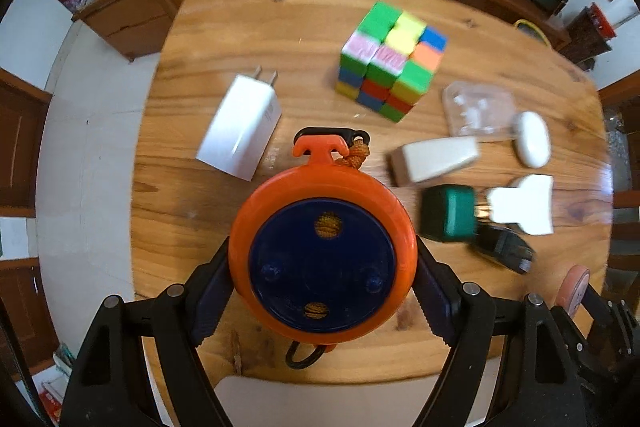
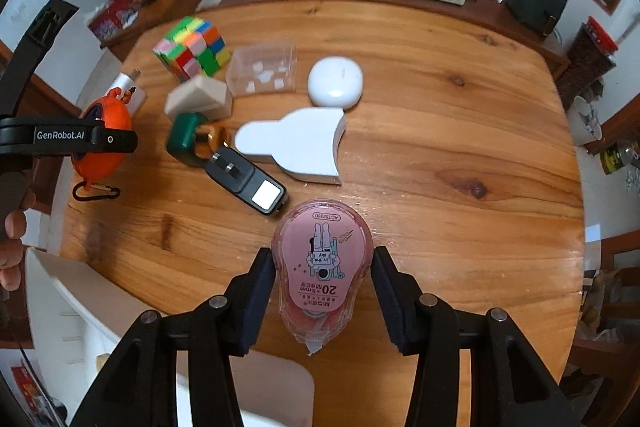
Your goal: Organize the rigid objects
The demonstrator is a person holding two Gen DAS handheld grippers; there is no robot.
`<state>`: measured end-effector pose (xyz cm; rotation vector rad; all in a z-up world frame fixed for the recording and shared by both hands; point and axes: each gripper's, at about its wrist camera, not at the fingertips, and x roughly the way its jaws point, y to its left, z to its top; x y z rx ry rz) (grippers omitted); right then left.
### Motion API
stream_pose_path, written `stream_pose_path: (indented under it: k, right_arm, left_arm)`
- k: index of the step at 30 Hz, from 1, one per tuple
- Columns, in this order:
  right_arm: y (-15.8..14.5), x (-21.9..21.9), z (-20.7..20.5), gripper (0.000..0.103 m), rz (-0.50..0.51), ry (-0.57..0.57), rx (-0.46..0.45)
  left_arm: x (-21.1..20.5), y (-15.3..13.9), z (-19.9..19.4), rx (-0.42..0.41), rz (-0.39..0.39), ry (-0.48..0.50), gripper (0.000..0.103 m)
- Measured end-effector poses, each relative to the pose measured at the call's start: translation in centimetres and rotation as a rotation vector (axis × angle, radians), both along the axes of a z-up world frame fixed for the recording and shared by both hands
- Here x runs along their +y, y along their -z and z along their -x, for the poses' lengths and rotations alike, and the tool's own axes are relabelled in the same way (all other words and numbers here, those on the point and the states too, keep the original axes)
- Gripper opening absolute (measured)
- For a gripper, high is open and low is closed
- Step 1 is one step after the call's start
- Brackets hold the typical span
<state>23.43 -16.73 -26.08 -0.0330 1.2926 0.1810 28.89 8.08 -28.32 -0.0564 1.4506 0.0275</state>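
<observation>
An orange round reel (image 1: 320,227) with a dark blue centre and a black clip hangs above the wooden table (image 1: 224,39). My left gripper (image 1: 323,267) is shut on its rim, both pads pressing. In the right wrist view the same reel (image 2: 108,131) shows at the far left, above the table's left edge. A pink correction-tape dispenser (image 2: 322,259) sits between the pads of my right gripper (image 2: 323,263), which is shut on it above the table's near edge. The pink dispenser (image 1: 576,287) peeks in at the lower right of the left wrist view.
On the table lie a colour cube (image 2: 192,51), a white charger (image 1: 240,131), a beige block (image 2: 200,99), a green piece (image 2: 184,137), a black plug (image 2: 248,179), a clear box (image 2: 262,69), a white oval case (image 2: 336,81) and a white shaped box (image 2: 300,143). A white open box (image 2: 80,291) stands below the near-left edge.
</observation>
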Motion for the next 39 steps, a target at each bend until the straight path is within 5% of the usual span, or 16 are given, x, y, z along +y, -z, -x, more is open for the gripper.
stream_pose_path:
  k: [21,28,39]
  right_arm:
    - [-13.1,1.9,9.2,0.05,-0.144,0.023,-0.233]
    - [-16.4,2.5,13.2,0.05,-0.2,-0.003,-0.283]
    - [-16.7,3.7,17.6,0.05,-0.21,-0.054,-0.268]
  left_arm:
    - [-1.2,-16.5,11.6,-0.22,0.077,0.109,0.083]
    - [-1.6,-18.8,15.8,-0.27,0.05,0.135,0.083]
    - [-2.9,-18.6,21.0,-0.326,-0.033,0.183,0.083]
